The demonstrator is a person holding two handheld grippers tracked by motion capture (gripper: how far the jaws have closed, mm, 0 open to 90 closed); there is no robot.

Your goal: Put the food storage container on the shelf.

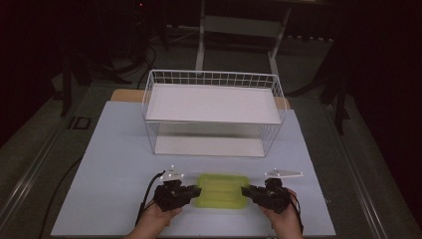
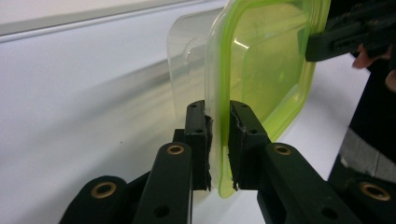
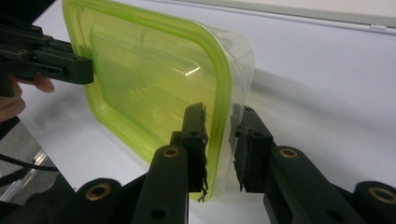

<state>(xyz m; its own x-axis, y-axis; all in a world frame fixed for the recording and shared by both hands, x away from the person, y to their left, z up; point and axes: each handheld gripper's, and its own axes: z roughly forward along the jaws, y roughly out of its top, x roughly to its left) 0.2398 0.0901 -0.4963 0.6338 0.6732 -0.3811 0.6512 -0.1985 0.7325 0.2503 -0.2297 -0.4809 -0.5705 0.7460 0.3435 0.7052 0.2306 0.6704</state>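
Green-lidded container [image 1: 222,190], one, between two grippers; one basket [image 1: 149,94].

In the high view the near edge of the counter [image 1: 99,219] is cut off by the bottom of the picture, and so are the person's forearms. The room behind the wire basket [image 1: 214,79] is too dark to tell what stands there. The left claw [image 1: 195,191] and the right claw [image 1: 246,191] are too small there to tell how they sit on the rim of the green-lidded container [image 1: 221,191]. In the left gripper view the container [image 2: 261,70] is cut off at the top edge, and its clear body is mostly hidden behind the lid. In the right gripper view the container's [image 3: 149,93] lowest corner is hidden behind the black pads.
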